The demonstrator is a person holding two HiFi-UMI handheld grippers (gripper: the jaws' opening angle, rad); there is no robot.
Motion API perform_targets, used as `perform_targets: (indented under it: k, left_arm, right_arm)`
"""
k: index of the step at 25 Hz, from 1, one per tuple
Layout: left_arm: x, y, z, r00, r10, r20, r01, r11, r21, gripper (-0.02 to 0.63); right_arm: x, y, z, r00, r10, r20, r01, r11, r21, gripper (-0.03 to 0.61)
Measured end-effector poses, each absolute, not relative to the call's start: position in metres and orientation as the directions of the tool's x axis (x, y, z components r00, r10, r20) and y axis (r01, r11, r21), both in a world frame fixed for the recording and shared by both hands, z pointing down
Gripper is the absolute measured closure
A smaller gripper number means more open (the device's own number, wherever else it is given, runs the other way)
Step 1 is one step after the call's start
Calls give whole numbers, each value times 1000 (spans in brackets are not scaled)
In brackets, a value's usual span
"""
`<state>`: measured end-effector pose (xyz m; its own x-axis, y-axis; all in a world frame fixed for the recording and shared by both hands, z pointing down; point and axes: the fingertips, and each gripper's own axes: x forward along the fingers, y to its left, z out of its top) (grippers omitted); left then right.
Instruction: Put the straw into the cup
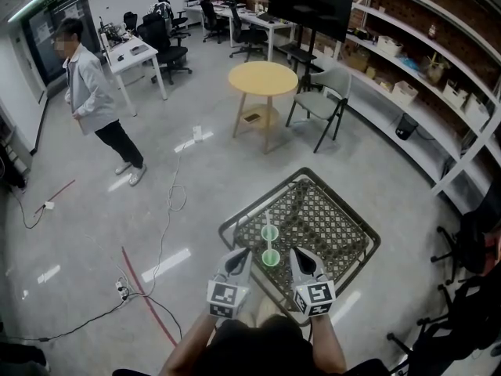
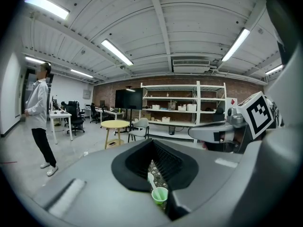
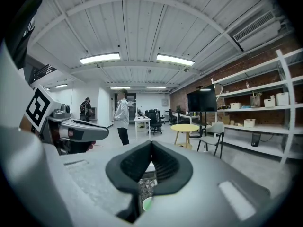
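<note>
Lit brightly and evenly by strip lights (image 2: 116, 52) overhead. Glares in white patches off the floor (image 1: 168, 263) left of the left gripper (image 1: 237, 258). Casts only faint, soft shadows. Bows hard toward black corners in both gripper views; blurs close in, sharpens farther out.

On the desk (image 1: 330, 218) two cups stand one behind the other: the nearer cup (image 1: 271, 258) between the left claw (image 1: 239, 261) and right claw (image 1: 301, 258), the farther cup (image 1: 268, 232) just beyond; a round table (image 1: 263, 77) well behind
</note>
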<state>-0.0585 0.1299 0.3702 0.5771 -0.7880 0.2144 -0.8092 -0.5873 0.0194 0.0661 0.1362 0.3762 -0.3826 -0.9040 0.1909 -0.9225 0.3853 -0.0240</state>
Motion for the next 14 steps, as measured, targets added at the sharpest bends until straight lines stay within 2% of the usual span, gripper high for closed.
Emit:
perform_targets:
  k: [14]
  left_arm:
    - [-58,125,373,576,-787,221,-810,-585,28,607]
  right_arm:
    - [66,132,379,-387,-900,201,-920,391,-23,575]
